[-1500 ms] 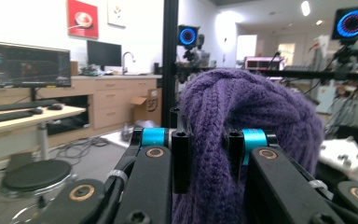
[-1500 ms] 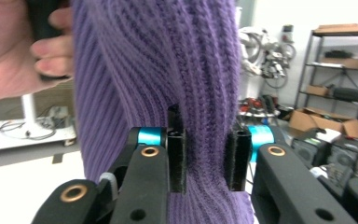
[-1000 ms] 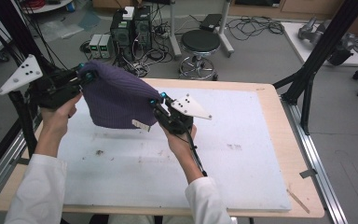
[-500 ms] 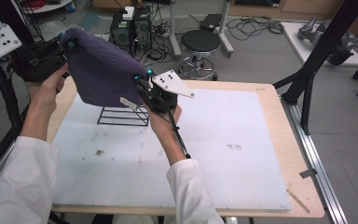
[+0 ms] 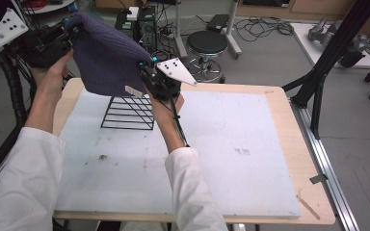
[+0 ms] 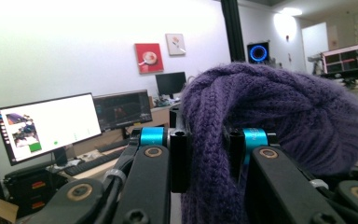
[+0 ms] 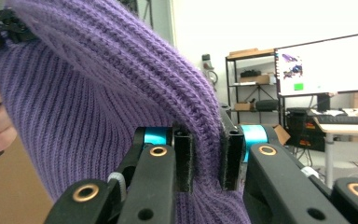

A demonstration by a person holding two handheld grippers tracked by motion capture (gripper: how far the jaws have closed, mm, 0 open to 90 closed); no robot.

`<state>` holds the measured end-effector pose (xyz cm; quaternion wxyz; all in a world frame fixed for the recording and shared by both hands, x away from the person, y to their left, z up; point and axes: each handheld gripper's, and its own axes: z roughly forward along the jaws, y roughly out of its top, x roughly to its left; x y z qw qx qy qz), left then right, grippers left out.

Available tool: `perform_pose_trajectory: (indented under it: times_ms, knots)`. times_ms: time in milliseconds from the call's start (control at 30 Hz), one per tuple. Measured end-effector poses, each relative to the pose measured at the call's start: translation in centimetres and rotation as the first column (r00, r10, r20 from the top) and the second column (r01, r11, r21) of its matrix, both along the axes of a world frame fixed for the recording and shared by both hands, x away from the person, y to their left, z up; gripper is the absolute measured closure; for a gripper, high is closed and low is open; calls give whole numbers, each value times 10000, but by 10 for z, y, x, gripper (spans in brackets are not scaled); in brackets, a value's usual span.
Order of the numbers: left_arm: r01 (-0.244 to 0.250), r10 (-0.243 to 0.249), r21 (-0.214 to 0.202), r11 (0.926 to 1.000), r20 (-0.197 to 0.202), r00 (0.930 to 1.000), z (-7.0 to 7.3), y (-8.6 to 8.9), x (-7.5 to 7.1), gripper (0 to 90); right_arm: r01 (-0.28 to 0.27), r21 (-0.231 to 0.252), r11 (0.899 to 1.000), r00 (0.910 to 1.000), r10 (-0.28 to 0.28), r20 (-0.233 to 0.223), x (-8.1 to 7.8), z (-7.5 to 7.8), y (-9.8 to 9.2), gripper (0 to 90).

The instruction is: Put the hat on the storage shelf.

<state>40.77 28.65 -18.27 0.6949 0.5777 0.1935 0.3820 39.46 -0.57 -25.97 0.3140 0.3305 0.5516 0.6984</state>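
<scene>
A purple knitted beanie point(image 5: 105, 60) hangs in the air above the table's far left, stretched between both grippers. My left gripper point(image 5: 71, 30) is shut on its upper far edge; the knit point(image 6: 261, 112) is pinched between the black pads point(image 6: 180, 161). At the lower right edge my right gripper point(image 5: 147, 72) is shut on the beanie point(image 7: 98, 88), the ribbed hem caught between its pads point(image 7: 184, 161). A small light label point(image 5: 131, 91) shows on the hem. Below the beanie stands a black wire rack point(image 5: 129, 112) on the white mat point(image 5: 221, 154), uncovered.
The mat lies on a wooden table point(image 5: 289, 130). A black frame leg point(image 5: 318, 77) stands at the table's right edge. On the floor beyond sit a round stool point(image 5: 214, 45), cables and computer boxes point(image 5: 139, 21). Monitors on a desk point(image 6: 51, 126) stand in the room behind.
Both grippers have lifted the beanie up and to the far left, off the black wire rack, which now stands exposed on the mat.
</scene>
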Motion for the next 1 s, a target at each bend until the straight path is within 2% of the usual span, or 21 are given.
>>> perform_pose_trajectory:
  times_ms: [167, 333, 467, 567, 700, 800, 900, 1000]
  knots:
    - [-217, 217, 34, 9998, 122, 9997, -4, 1, 8, 782, 332, 49, 9994, 9994, -331, -120, 9, 0, 4, 805]
    - [-704, 683, 256, 9972, 755, 9948, -4, -3, 10, 782, 534, -112, 9985, 9986, -534, -16, 13, 2, 7, 804]
    - [-818, 778, 428, 9957, 889, 9930, -7, -5, 11, 782, 585, -198, 9981, 9981, -589, -163, 16, -1, 10, 803]
    - [-807, 780, 348, 9961, 725, 9943, -14, -1, 12, 782, 536, -218, 9983, 9977, -544, -406, 18, -5, 12, 801]
    - [-882, 883, -35, 9961, 388, 9953, -29, 8, 12, 779, 261, -359, 9990, 9964, -289, -802, 18, -11, 19, 796]
    - [-878, 887, -345, 9955, 238, 9958, -38, 16, 11, 779, 209, -646, 9977, 9966, -260, -784, 14, -15, 25, 796]
    - [-940, 945, -345, 9950, 116, 9955, -46, 19, 8, 779, 266, -815, 9963, 9962, -332, -806, 11, -24, 32, 796]
    - [-902, 902, -289, 9955, -25, 9959, -54, 20, 5, 779, 183, -869, 9961, 9936, -278, -1095, 11, -33, 37, 790]
